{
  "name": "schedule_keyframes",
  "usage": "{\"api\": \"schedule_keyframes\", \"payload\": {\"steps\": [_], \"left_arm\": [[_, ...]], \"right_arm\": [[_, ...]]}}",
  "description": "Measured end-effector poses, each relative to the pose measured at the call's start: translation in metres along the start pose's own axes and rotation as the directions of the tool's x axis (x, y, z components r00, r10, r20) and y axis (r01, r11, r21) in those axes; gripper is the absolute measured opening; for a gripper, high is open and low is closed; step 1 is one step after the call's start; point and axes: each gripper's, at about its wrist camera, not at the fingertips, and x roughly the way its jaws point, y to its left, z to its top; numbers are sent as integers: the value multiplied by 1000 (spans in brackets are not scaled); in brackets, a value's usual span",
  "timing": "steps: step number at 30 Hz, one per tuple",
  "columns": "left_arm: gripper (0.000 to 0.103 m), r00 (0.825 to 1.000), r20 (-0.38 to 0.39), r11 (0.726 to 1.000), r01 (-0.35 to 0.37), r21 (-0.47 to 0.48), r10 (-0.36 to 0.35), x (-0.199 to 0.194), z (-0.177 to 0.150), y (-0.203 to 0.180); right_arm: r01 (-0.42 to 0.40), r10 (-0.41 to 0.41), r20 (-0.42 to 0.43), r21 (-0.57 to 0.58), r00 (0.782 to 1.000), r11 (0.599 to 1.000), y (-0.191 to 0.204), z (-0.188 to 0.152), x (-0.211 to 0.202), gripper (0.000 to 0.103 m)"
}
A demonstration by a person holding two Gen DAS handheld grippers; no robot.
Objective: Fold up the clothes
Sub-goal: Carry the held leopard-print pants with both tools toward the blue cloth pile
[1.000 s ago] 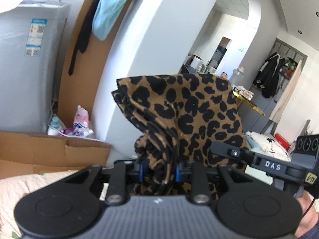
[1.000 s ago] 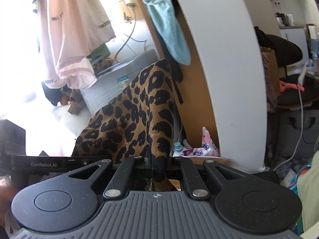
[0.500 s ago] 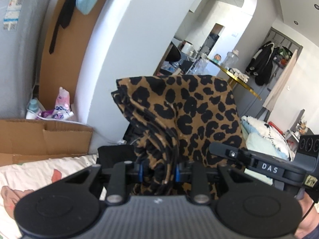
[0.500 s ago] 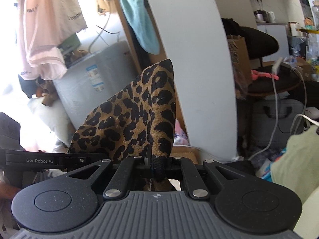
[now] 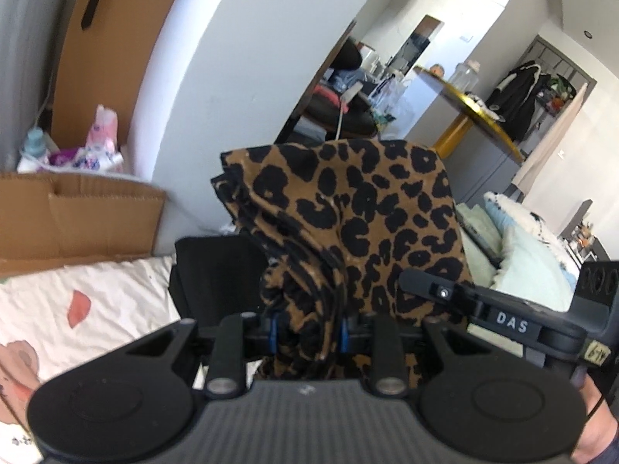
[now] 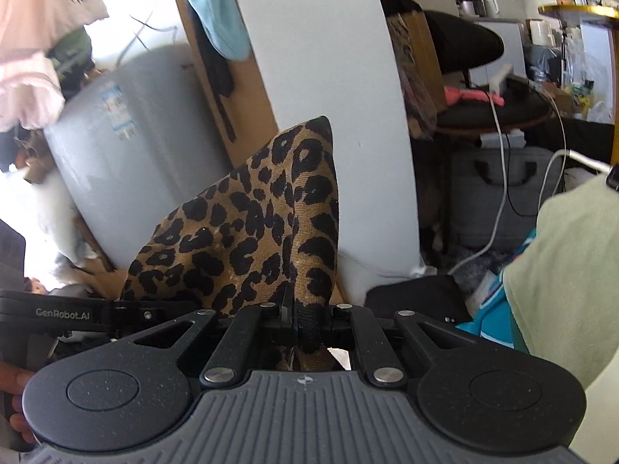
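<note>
A leopard-print garment (image 5: 359,216) is held up in the air between both grippers. My left gripper (image 5: 307,334) is shut on a thick bunch of its folds, which rise above the jaws and hide what lies straight ahead. In the right wrist view the same leopard-print garment (image 6: 263,232) stands up as a pointed corner, and my right gripper (image 6: 303,319) is shut on its dark hem. The other gripper's body (image 5: 514,321) shows at the right of the left wrist view, close beside the cloth.
Below at the left lies a white printed bedsheet (image 5: 96,301) with a cardboard box (image 5: 77,216) behind it. A white curved wall (image 6: 329,96) stands ahead. Pale green cloth (image 6: 568,278) and a grey bag (image 6: 503,193) are at the right; a light blue bundle (image 5: 534,255) lies right.
Both grippers have swung to the right with the garment still pinched; the grey appliance and hanging clothes slid left, and the green cloth and bedsheet came further into view.
</note>
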Motion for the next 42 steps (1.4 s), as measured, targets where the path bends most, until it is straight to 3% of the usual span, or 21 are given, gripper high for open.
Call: {"api": "schedule_keyframes", "payload": {"steps": [6,15,22,29,42], "left_arm": [[29,999,-37,999,16,-32,-17,51,-15,23],[29,995,-87,997,52,-49,-57,136,-23,64],[29,988,-101,990,110,-91,-119,199,-32,96],[29,979,-123,982,148,-116,-162,254,-32,128],[29,977,-192,990,70,-127,-93,311,-5,152]], "right_arm": [[78,-77,-19,41,997,996,-26,-21,46,6],[196,-201,38,97,979,976,-63,-60,110,6],[246,-251,61,87,966,965,-100,-87,158,6],[240,-245,58,84,968,967,-141,-102,208,6],[176,-176,-4,76,984,981,-191,-96,285,6]]}}
